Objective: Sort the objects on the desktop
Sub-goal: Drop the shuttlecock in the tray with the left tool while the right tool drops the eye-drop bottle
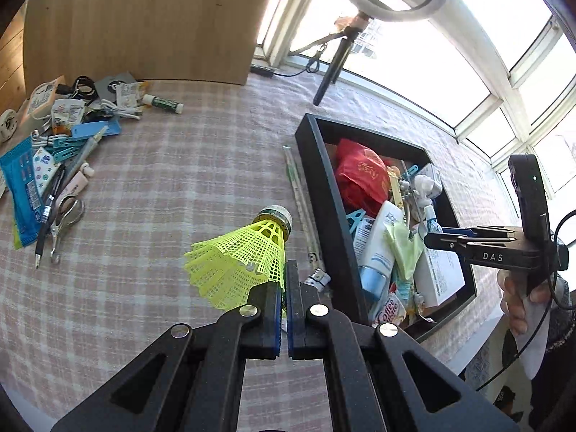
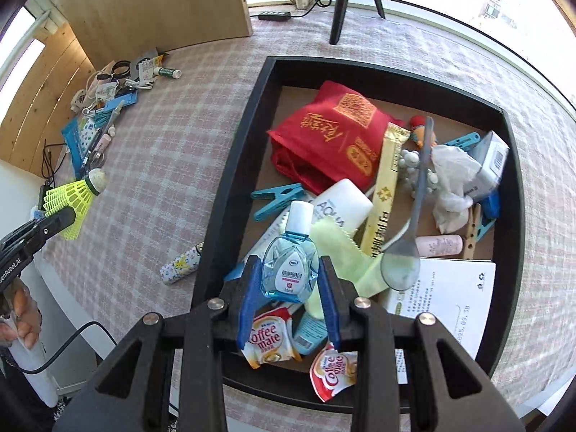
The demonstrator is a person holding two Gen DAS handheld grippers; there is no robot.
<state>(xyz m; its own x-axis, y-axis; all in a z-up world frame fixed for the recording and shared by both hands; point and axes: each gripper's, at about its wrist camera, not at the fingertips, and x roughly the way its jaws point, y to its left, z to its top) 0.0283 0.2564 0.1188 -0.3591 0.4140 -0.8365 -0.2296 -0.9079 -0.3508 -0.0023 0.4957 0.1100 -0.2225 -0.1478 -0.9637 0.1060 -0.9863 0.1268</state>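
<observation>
The right gripper is holding an eye-drop bottle upright over the black tray – the left gripper, pinching a shuttlecock, is hanging beside it

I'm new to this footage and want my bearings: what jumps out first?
A neon-yellow shuttlecock pinched by its skirt in the left tool, above the checked tablecloth. The right tool clasps a blue eye-drop bottle over a crowded black tray, a red bag inside.

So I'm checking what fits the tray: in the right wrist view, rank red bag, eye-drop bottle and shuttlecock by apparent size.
1. Red bag
2. Eye-drop bottle and shuttlecock: alike, unranked, since the bottle sits much nearer the camera.
</observation>
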